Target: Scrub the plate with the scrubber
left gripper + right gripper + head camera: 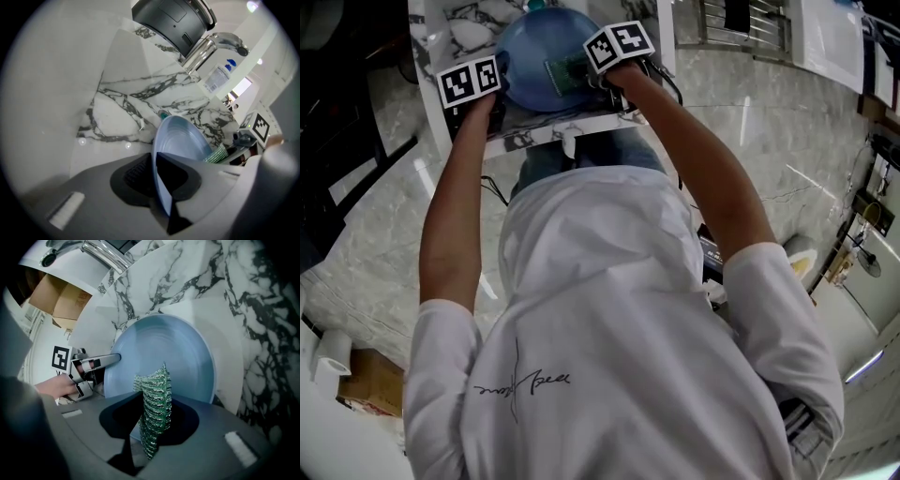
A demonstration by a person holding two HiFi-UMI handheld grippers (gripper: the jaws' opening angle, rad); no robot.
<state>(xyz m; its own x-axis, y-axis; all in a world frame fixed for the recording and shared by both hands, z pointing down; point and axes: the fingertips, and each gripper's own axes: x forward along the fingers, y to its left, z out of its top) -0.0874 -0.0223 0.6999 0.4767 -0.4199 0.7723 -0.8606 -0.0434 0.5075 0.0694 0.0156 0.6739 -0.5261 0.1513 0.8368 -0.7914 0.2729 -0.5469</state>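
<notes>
- Top centre of the head view, a round pale-blue plate sits over a veined white marble counter.
- Left gripper clamps its rim.
- Right gripper clenches a green mesh scrubber against its face.

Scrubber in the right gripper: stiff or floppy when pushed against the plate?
Probably floppy: the scrubber is a thin mesh sheet, pinched into folds in the right gripper. Likely light and grippy, given its rough weave. Against the plate it should bend, not scrape rigidly.
</notes>
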